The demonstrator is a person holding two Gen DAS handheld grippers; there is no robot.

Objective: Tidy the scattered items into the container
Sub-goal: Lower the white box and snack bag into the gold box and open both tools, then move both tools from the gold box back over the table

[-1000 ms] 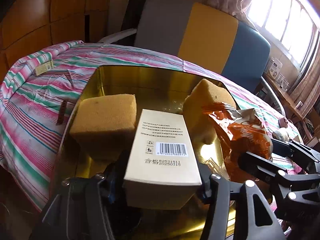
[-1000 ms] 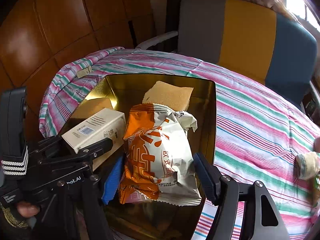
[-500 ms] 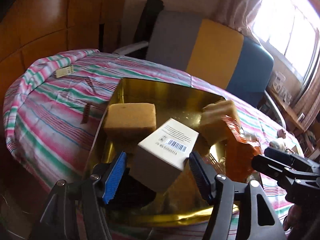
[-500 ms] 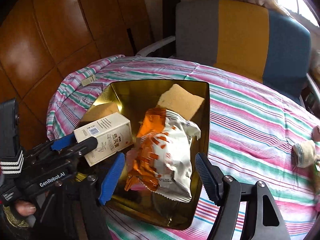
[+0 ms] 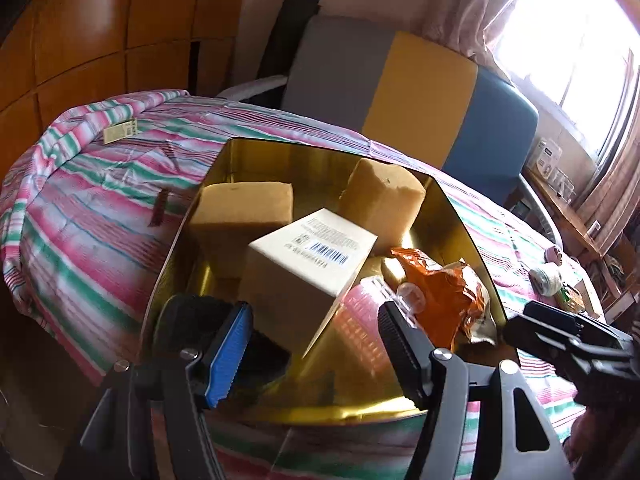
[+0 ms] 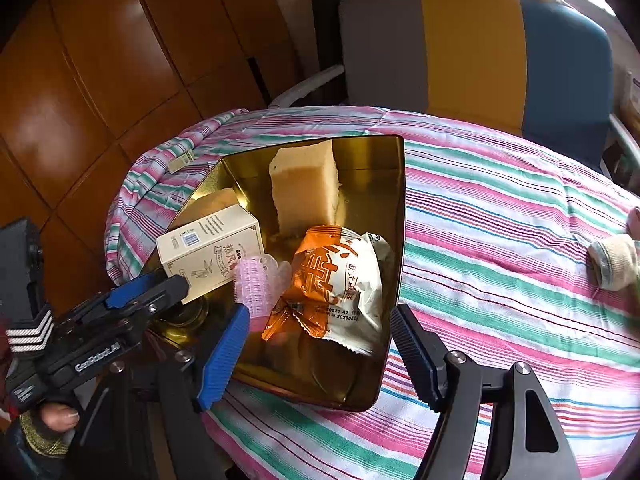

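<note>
A gold tin (image 5: 256, 148) (image 6: 396, 208) sits on the striped cloth. Inside lie two yellow sponges (image 5: 244, 208) (image 6: 304, 188), a cream box with a barcode (image 5: 308, 264) (image 6: 212, 248), an orange and white snack bag (image 6: 340, 280) (image 5: 440, 300) and a pink hair roller (image 6: 256, 284). My left gripper (image 5: 316, 348) is open and empty, just in front of the box at the tin's near edge. My right gripper (image 6: 316, 352) is open and empty above the tin's near end, in front of the snack bag.
A rolled sock (image 6: 616, 260) (image 5: 546, 282) lies on the cloth at the right. A small tag (image 5: 120, 134) and a brown strip (image 5: 160, 210) lie left of the tin. A grey, yellow and blue chair (image 6: 472, 52) stands behind the table.
My left gripper let go of the cream box and drew back; the box now rests tilted in the tin. My right gripper released the snack bag and pulled back and up.
</note>
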